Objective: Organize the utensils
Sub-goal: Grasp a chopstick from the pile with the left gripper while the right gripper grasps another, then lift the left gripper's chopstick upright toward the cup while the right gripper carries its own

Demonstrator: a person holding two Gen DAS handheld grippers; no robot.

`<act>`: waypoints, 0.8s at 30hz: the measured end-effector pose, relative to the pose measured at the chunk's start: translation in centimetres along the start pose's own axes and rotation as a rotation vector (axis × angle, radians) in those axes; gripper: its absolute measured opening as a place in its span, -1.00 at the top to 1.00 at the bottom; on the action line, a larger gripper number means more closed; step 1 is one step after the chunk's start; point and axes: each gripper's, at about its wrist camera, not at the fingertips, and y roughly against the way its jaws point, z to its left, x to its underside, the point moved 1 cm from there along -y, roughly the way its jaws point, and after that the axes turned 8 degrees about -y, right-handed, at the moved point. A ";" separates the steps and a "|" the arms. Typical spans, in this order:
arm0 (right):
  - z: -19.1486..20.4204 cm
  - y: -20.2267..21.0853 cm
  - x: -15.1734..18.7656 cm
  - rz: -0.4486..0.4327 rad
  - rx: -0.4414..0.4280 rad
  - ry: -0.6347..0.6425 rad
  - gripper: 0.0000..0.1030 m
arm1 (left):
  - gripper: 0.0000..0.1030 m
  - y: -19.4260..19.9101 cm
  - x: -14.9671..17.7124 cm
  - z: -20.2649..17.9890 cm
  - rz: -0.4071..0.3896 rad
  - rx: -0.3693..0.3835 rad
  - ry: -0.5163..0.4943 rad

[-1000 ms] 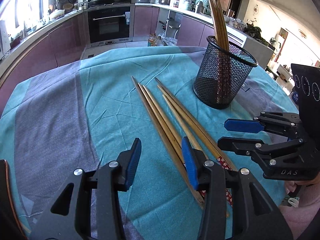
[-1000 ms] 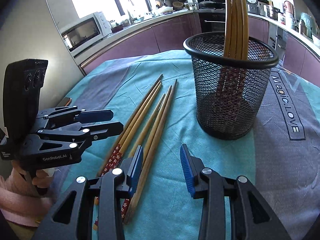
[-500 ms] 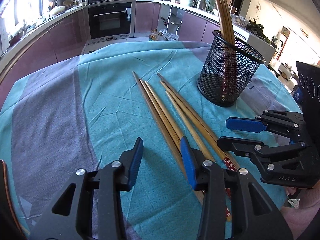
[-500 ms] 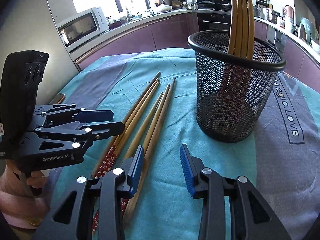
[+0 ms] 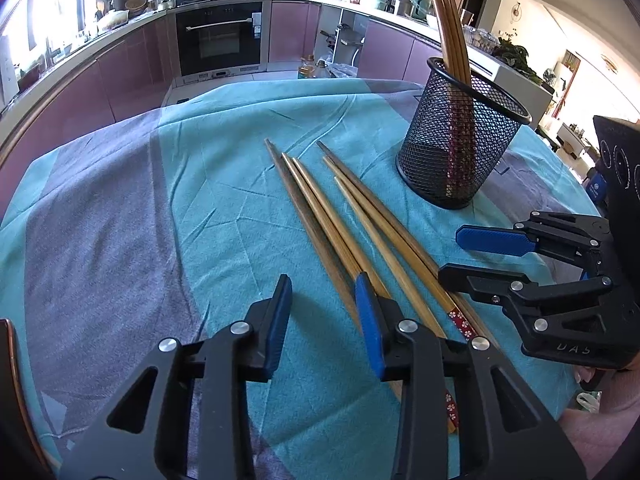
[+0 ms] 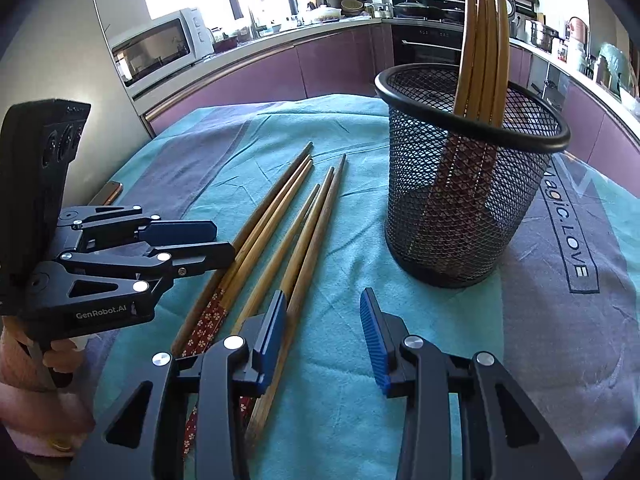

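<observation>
loose chopsticks (image 5: 340, 220) flat on cloth, tips toward kitchen counters

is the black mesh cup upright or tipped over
Upright: the black wire-mesh cup stands on its base on the teal cloth, with wooden chopsticks standing inside.

A teal and grey tablecloth (image 6: 344, 364) covers a table in a kitchen. Six wooden chopsticks (image 6: 304, 240) lie side by side on it, some with red flowered ends. To their right stands a black mesh holder (image 6: 472, 208) with four more chopsticks (image 6: 486, 48) leaning upright inside. The right gripper (image 6: 324, 336) hovers in the foreground, jaws apart with nothing between them, its left finger over the loose chopsticks. The left gripper (image 6: 216, 240) enters from the left, jaws closing, empty. A microwave (image 6: 160, 48) sits on the counter behind
</observation>
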 end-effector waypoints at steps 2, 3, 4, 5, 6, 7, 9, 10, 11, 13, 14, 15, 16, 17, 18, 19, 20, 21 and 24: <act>0.3 -0.3 -0.1 0.004 0.008 0.008 0.30 | 0.36 -0.2 -0.3 -0.1 0.008 -0.004 -0.009; 0.4 -0.4 -0.1 0.005 0.013 0.011 0.31 | 0.36 -0.3 -0.5 -0.1 0.013 -0.002 -0.007; 0.6 -0.6 -0.2 0.006 0.022 0.016 0.33 | 0.38 -0.5 -0.7 -0.1 0.019 -0.002 -0.006; 0.7 -0.7 -0.3 0.005 0.027 0.021 0.33 | 0.39 -0.6 -0.9 -0.2 0.021 -0.010 -0.011; 0.9 -0.9 -0.4 0.005 0.029 0.024 0.33 | 0.41 -0.7 -1.0 -0.2 0.023 -0.016 -0.013; 1.0 -1.0 -0.5 0.005 0.030 0.027 0.35 | 0.41 -0.9 -1.2 -0.2 0.026 -0.016 -0.011; 1.1 -1.2 -0.7 0.006 0.037 0.032 0.37 | 0.44 -1.2 -1.6 0.0 0.034 -0.012 -0.004; 1.1 -1.3 -0.8 0.006 0.039 0.034 0.38 | 0.46 -1.3 -1.9 0.2 0.039 -0.014 -0.001; 1.2 -1.5 -1.0 0.005 0.043 0.035 0.39 | 0.47 -1.5 -2.1 0.2 0.042 -0.015 0.002; 1.3 -2.0 -1.4 0.000 0.049 0.035 0.44 | 0.50 -1.8 -2.6 0.5 0.047 -0.011 0.012; 1.3 -2.1 -1.6 -0.002 0.050 0.032 0.46 | 0.52 -2.0 -2.8 0.7 0.048 -0.011 0.016; 1.3 -2.2 -1.8 -0.003 0.050 0.029 0.49 | 0.59 -2.1 -3.0 0.8 0.048 -0.014 0.020; 1.2 -2.3 -1.9 -0.004 0.048 0.023 0.54 | 0.69 -2.2 -3.2 0.8 0.048 -0.014 0.022; 1.1 -2.4 -2.0 -0.003 0.044 0.013 0.57 | 0.73 -2.3 -3.3 0.8 0.049 -0.008 0.025; 0.9 -2.4 -2.0 -0.001 0.039 0.005 0.68 | 0.75 -2.4 -3.4 0.9 0.049 -0.004 0.033; 0.8 -2.4 -2.0 0.003 0.030 -0.004 0.82 | 0.75 -2.4 -3.5 0.8 0.048 -0.006 0.035; 0.6 -2.3 -2.1 0.005 0.020 -0.019 0.83 | 0.75 -2.3 -3.5 0.9 0.046 -0.007 0.039; 0.4 -2.3 -2.0 0.004 0.012 -0.032 0.84 | 0.76 -2.3 -3.5 0.9 0.041 -0.003 0.051; -0.3 -2.0 -1.9 -0.001 -0.011 -0.069 0.88 | 0.82 -2.2 -3.2 1.2 0.031 0.011 0.077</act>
